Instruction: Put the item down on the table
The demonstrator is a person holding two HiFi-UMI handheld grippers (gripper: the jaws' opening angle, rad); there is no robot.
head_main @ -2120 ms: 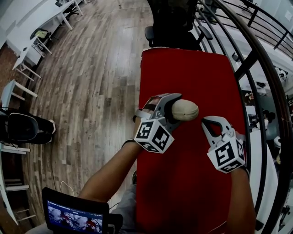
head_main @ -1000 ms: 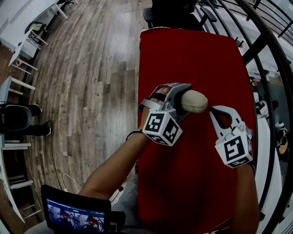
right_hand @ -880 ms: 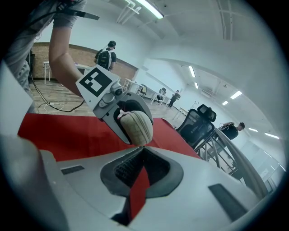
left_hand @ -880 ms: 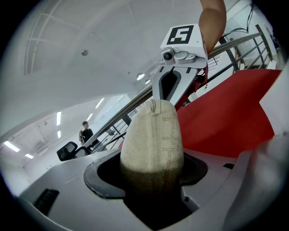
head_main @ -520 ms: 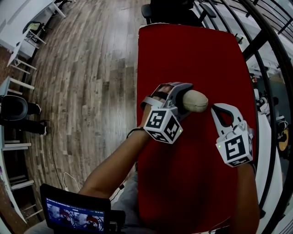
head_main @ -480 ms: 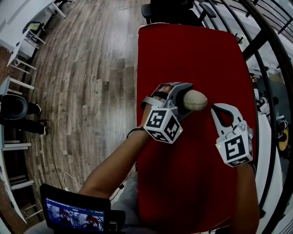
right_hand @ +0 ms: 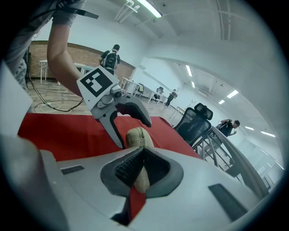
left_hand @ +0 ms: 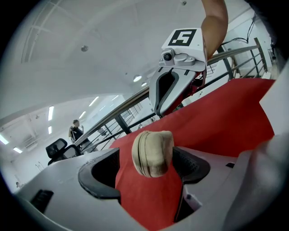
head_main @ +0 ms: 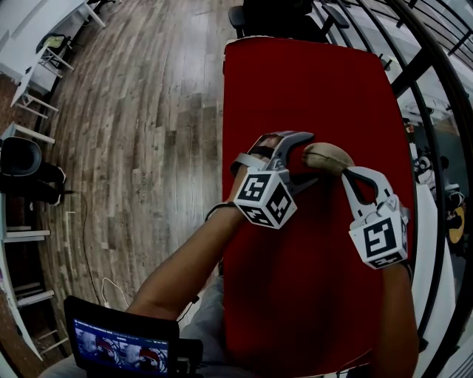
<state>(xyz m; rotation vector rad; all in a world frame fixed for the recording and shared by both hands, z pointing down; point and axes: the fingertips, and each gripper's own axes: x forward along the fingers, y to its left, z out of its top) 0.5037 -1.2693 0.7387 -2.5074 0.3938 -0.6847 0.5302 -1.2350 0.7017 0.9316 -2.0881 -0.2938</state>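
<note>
The item is a beige rolled bundle (head_main: 329,157) on the red table (head_main: 295,81). It lies at the tips of my left gripper (head_main: 310,158). In the left gripper view the bundle (left_hand: 152,152) sits between the two dark pads of that gripper (left_hand: 144,169), with red cloth showing at its left side. The jaws are opening and do not press on it. My right gripper (head_main: 353,174) points at the bundle's right end with its jaws together. In the right gripper view the bundle (right_hand: 137,134) shows just past that gripper's (right_hand: 141,155) closed pads.
A black office chair (head_main: 273,15) stands at the table's far end. A dark railing (head_main: 414,74) runs along the right side. A laptop (head_main: 122,343) is at the lower left, beside wooden floor (head_main: 148,148). White tables (head_main: 44,66) stand far left.
The left jaws have spread wider. The bundle, gripped before, has slid right out from between them and now rests by the right gripper's tip. Both hands stay about where they were.
</note>
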